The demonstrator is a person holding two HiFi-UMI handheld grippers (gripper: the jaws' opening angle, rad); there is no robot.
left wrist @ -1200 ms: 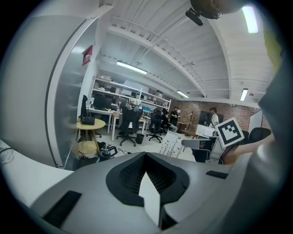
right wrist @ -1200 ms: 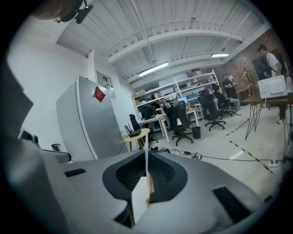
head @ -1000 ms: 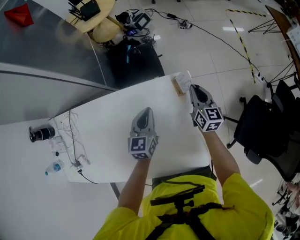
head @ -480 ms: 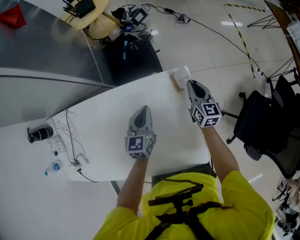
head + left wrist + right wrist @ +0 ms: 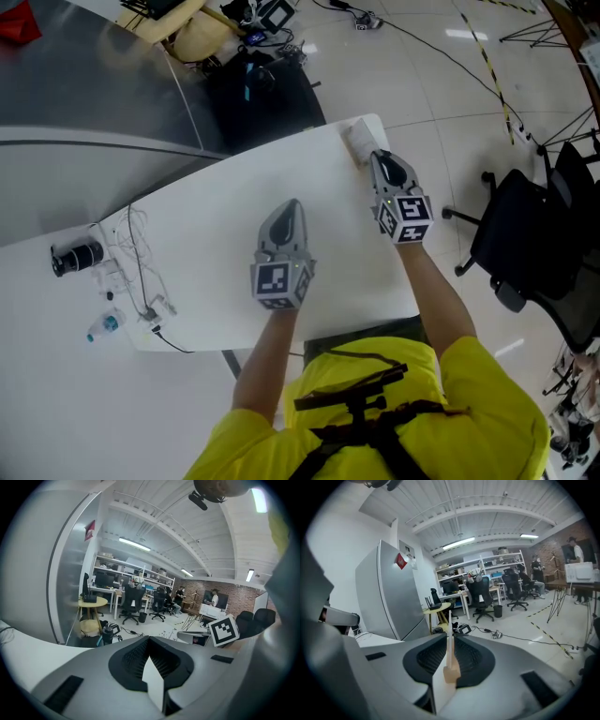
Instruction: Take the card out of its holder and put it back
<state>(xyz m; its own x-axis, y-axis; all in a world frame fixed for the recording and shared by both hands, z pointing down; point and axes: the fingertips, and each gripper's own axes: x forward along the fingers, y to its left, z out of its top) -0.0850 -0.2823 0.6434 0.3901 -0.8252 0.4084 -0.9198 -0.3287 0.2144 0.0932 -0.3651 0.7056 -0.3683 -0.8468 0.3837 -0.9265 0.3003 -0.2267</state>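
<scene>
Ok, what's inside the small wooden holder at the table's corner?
A thin white card stands upright in the wooden holder, between the right gripper's jaws. Its lower edge is hidden inside the slot.

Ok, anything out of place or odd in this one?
Only the placement: the card holder sits at the far right corner of the table, close to the edge, so a tug might tip it off. The card stands upright between the jaws of the right gripper. Nothing looks spilled or damaged.

The card (image 5: 448,630) stands in its holder (image 5: 451,673) on the table (image 5: 216,234), between the jaws of the right gripper (image 5: 449,641); the left gripper (image 5: 289,212) sits to their left.
</scene>
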